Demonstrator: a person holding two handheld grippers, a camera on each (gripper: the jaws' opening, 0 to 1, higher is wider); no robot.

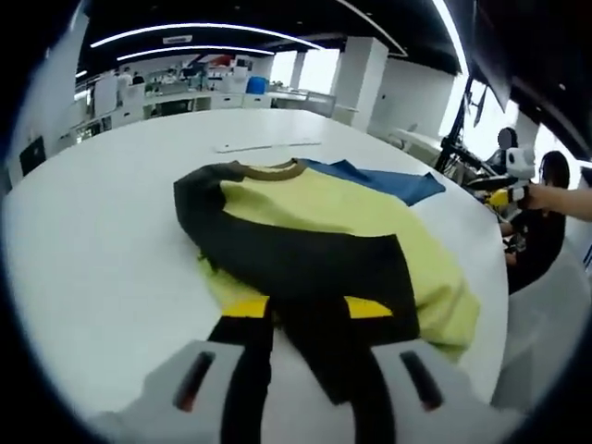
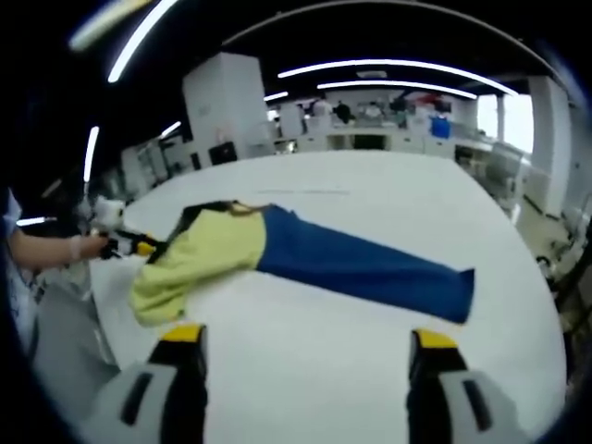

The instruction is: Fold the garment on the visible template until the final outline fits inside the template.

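A yellow garment [image 1: 324, 208] with a brown collar lies on the white table [image 1: 111, 240]. Its black sleeve [image 1: 305, 259] is folded across the body. The sleeve's end lies between the fingers of my left gripper [image 1: 305, 314], which stand partly apart. The blue sleeve [image 2: 370, 264] is stretched out flat, away from the yellow body [image 2: 199, 250]. My right gripper [image 2: 307, 347] is wide open over bare table short of the blue sleeve, holding nothing. A hand holds the left gripper [image 2: 125, 246] at the garment's far edge. The right gripper [image 1: 513, 180] is off the table's right side.
A thin pale strip [image 1: 268, 145] lies on the table beyond the collar. The table's rounded edge [image 1: 490, 305] runs close to the garment's hem. A person in dark clothes [image 1: 541, 231] sits past that edge. Desks and pillars stand far behind.
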